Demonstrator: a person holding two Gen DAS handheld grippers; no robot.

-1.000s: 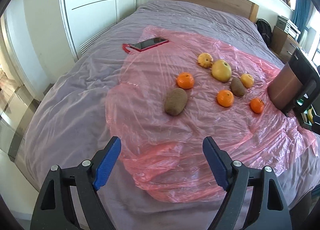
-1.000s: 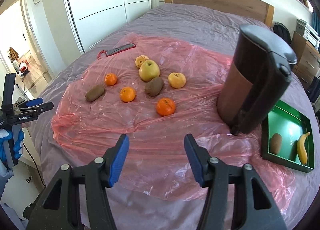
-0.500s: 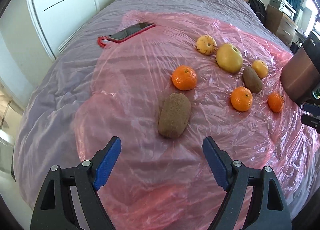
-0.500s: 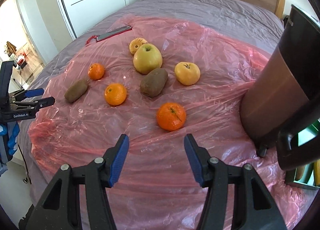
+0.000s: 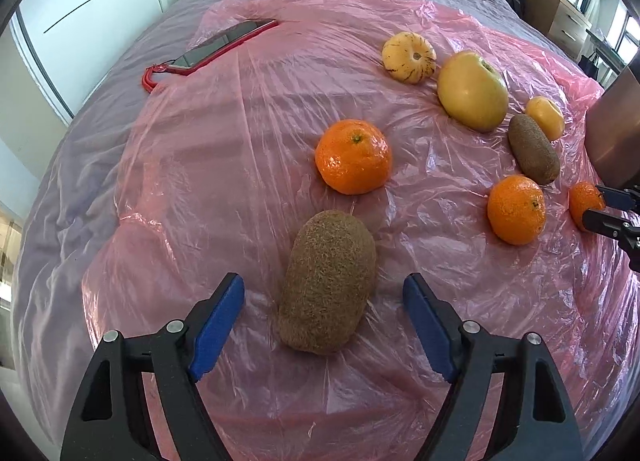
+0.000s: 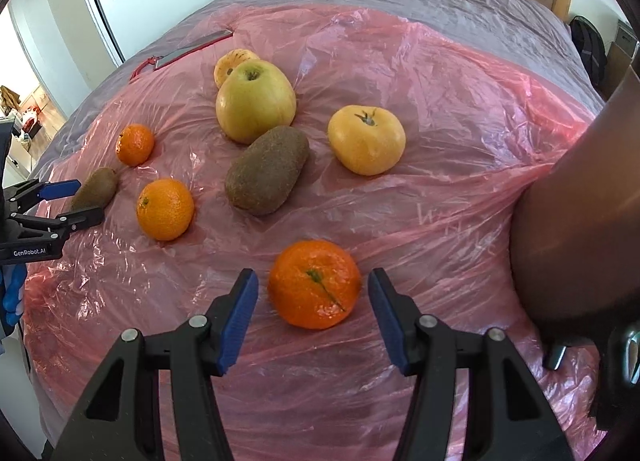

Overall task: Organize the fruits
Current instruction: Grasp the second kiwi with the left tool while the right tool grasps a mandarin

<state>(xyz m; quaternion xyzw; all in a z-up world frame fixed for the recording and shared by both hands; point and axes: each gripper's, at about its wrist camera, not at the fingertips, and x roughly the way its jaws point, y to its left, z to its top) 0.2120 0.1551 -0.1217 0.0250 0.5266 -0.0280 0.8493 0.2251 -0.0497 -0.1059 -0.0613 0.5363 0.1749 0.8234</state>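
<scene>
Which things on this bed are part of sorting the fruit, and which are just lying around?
Part of the job: two kiwis, three mandarins, apple, yellow tomato, striped yellow fruit.

Lying about: phone, brown jug, pink plastic sheet.

Brown jug (image 6: 580, 221) blocks right side; bare pink sheet (image 5: 224, 165) leaves left side open.

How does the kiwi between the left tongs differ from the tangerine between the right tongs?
The kiwi is brown, fuzzy and elongated; the tangerine is bright orange, glossy and round, its stem end facing up. The kiwi lies lengthwise between the left tongs; the tangerine sits centred between the right tongs. Both rest ungripped on the pink plastic sheet.
</scene>
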